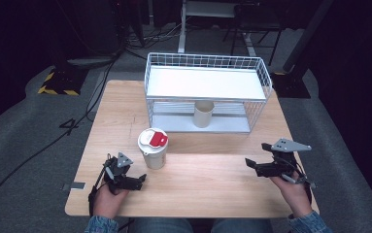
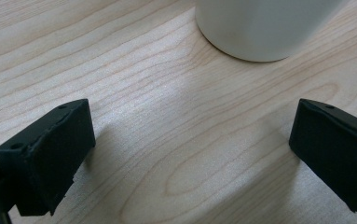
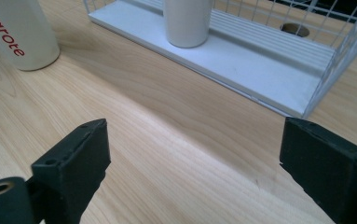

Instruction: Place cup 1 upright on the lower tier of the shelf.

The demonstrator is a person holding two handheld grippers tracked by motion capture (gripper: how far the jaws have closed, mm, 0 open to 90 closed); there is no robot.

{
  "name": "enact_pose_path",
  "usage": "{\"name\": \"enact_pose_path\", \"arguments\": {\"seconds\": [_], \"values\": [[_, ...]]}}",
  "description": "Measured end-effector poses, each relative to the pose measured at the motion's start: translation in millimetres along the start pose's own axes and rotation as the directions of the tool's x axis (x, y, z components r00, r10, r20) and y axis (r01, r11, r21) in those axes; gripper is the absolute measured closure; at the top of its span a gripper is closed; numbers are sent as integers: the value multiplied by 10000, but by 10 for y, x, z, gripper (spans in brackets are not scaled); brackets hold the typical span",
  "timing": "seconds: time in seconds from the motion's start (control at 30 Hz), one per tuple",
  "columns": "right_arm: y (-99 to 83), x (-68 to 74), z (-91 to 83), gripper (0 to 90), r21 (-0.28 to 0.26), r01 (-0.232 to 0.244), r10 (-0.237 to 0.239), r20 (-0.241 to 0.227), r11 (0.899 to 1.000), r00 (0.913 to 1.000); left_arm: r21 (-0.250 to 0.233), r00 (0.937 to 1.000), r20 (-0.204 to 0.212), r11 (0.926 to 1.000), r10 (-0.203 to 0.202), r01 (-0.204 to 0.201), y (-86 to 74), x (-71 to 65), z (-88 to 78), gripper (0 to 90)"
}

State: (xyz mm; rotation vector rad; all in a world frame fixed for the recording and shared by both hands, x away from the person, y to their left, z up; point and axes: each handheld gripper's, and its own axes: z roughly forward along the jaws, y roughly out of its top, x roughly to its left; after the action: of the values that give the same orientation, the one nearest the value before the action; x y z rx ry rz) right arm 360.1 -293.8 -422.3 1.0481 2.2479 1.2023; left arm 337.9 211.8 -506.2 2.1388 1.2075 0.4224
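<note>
Table [image 1: 208,189]: pale wood-grain top, rounded corners, smooth matt finish; person's hands and denim sleeves at the near edge. Left gripper [image 1: 142,178]: black, jaws standing apart with bare wood between them, low over the near-left of the table, just beside the lidded cup. Right gripper [image 1: 248,162]: black with grey three-cornered plate, jaws wide apart, nothing between them, near-right of the table, well apart from the cup. Lidded cup [image 1: 154,148]: cream, cylindrical, tapering slightly, white lid with red tab, red lettering "carote" on its side in the right gripper view; upright, left of centre, in front of the rack. Wire rack [image 1: 208,92]: white, two-tier, mesh sides, flat ribbed shelves; far half of the table. Plain cup [image 1: 204,113]: cream, open-topped, upright on the rack's lower shelf. Floor [image 1: 23,126]: grey carpet, black cables trailing; yellow-black striped base [image 1: 57,82] at far left; room beyond dark.
</note>
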Motion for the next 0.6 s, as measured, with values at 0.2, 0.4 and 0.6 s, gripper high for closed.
{"name": "enact_pose_path", "arguments": {"seconds": [0.2, 0.4, 0.6], "values": [[-193, -62, -8, 77, 350, -228, 219, 262, 9991, 9994, 14, 10000, 19, 10000, -14, 14, 2, 0, 1, 6], [-458, -167, 65, 77, 748, -884, 852, 449, 9933, 9954, -21, 10000, -35, 10000, -14, 14, -1, -7, 0, 9], [-614, -187, 162, 77, 1273, -887, 807, 671, 9879, 9945, 1, 10000, 25, 10000, 16, -16, -1, -13, -3, 12]]}}
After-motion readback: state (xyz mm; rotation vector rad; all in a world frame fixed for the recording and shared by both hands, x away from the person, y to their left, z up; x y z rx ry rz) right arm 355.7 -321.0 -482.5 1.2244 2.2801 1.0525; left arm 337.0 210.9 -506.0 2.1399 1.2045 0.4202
